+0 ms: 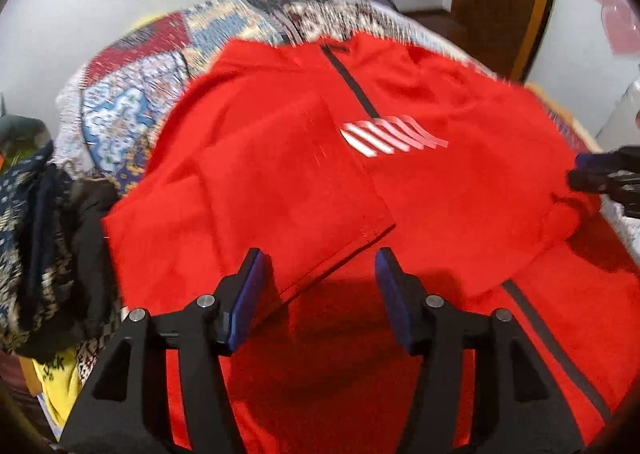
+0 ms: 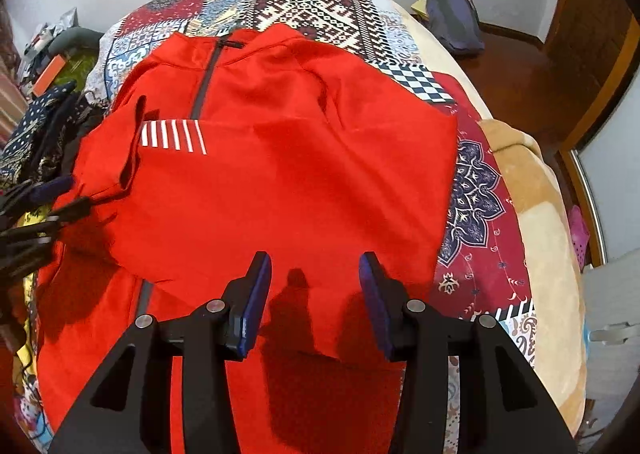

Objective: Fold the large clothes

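over the red jacket (image 1: 460, 181) in the left wrist view, the left gripper (image 1: 320, 274) points steeply down with its blue pads (image 1: 253, 274) parted and nothing between them; the folded sleeve's hem (image 1: 340, 250) lies just beyond the tips, not pinched. the jacket lies flat on the patchwork bedspread (image 1: 132, 93), zip (image 1: 352, 81) up, its white stripe patch (image 1: 392, 135) near the middle. the view is smeared, so finer creases cannot be read. at the jacket's right edge the other gripper shows only as a dark shape.

above the jacket's lower hem in the right wrist view, the right gripper (image 2: 316, 290) tilts steeply down too, its jaws partly open and empty, hovering over red cloth. the bedspread (image 2: 476, 189) shows bare to the jacket's right.

the sleeve fold on the left side looks done; the step in hand seems to be letting go and resetting. next likely calls for both grippers to pinch the lower hem and carry it toward the collar (image 2: 228, 39).
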